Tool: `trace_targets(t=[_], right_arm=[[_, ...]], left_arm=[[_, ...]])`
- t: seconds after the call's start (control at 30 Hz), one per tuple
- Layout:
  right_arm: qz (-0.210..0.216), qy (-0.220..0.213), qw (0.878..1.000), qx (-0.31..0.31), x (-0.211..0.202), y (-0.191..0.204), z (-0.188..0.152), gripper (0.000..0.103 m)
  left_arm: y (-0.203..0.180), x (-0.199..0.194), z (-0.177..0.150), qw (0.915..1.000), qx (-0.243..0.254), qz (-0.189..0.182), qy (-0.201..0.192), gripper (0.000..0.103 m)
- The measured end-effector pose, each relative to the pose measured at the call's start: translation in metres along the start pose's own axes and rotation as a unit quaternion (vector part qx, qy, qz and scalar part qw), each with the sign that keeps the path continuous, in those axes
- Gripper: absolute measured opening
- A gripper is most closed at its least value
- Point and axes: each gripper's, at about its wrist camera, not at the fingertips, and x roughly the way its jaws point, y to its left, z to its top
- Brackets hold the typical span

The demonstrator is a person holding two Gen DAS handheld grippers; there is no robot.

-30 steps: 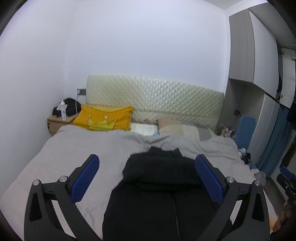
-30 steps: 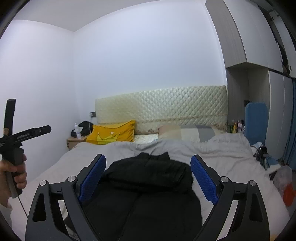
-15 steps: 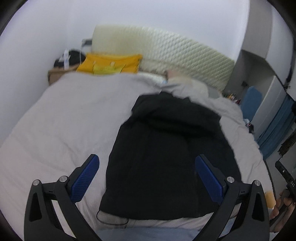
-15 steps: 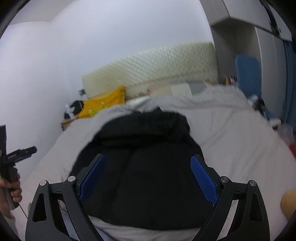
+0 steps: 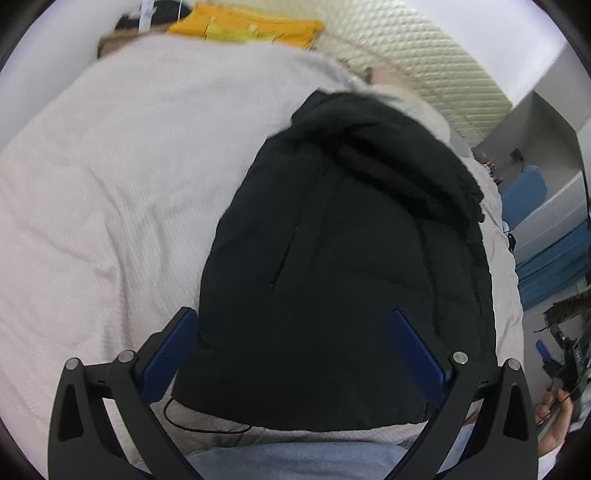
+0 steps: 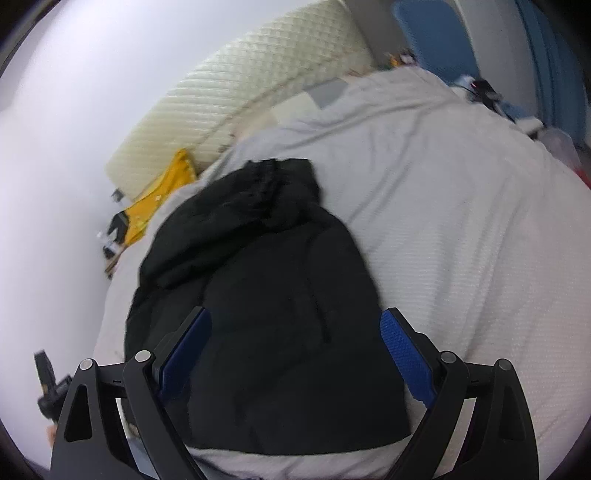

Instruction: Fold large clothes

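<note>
both grippers hang above the bed, jaws spread wide and holding nothing: left gripper [image 5: 295, 354] over the near hem of the black jacket [image 5: 351, 258], right gripper [image 6: 295, 354] over the same near part of it in its own view. neither touches the cloth as far as i can tell.

step in hand, by my read: the approach before a first grab. the jacket lies front-up on the pale bed cover [image 5: 110, 184], hood [image 5: 388, 147] toward the quilted headboard [image 5: 424, 70], hem at the near bed edge. sleeves aren't visible spread out, maybe tucked already or under the body; cannot tell. folding looks barely begun or at an early stage.

next move likely calls for each gripper to drop to a near hem corner, pinch through the thick layers, and carry the hem up toward the hood, or fold a side inward. wide jaws suit the bulk.

materials: jacket is padded, matte black, puffy, a zipper line running down the front and a slanted pocket slit [image 5: 286, 254]; hood looks fuzzy or fleece-edged, lumpy. should be springy, may not hold a crease. bed cover is ribbed or waffle weave, softly wrinkled. thin dark cord [image 5: 207, 428] lies on the cover just by the hem, could snag. yellow pillow [image 5: 251, 26] far off by the headboard. both views are motion-blurred.
</note>
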Motion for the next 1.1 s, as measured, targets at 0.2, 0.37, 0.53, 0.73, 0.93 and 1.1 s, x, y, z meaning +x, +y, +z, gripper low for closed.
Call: trace_targets(t=[0.2, 0.37, 0.53, 0.73, 0.93, 1.1], right_arm=[[0.01, 0.053, 0.994, 0.095, 0.04, -0.045, 0.004, 0.093], [0.061, 0.119, 0.974, 0.185, 0.086, -0.077, -0.007, 0.093], [0.029, 0.166, 0.971, 0.172, 0.112, -0.079, -0.013, 0.093], [-0.007, 0.189, 0.967, 0.17, 0.125, -0.084, -0.02, 0.093], [0.083, 0.243, 0.955, 0.147, 0.142, -0.062, -0.032, 0.094], [0.137, 0.245, 0.952, 0.118, 0.138, -0.044, -0.036, 0.095]], left_arm=[[0.021, 0.029, 0.009, 0.9975, -0.054, 0.001, 0.045, 0.103], [0.041, 0.05, 0.009, 0.9908, -0.107, -0.017, 0.081, 0.103], [0.058, 0.065, 0.007, 0.9802, -0.16, -0.047, 0.107, 0.103], [0.063, 0.078, 0.004, 0.9751, -0.181, -0.031, 0.124, 0.103], [0.042, 0.099, 0.006, 0.9763, -0.145, -0.048, 0.154, 0.103], [0.028, 0.106, 0.003, 0.9721, -0.137, -0.099, 0.162, 0.102]])
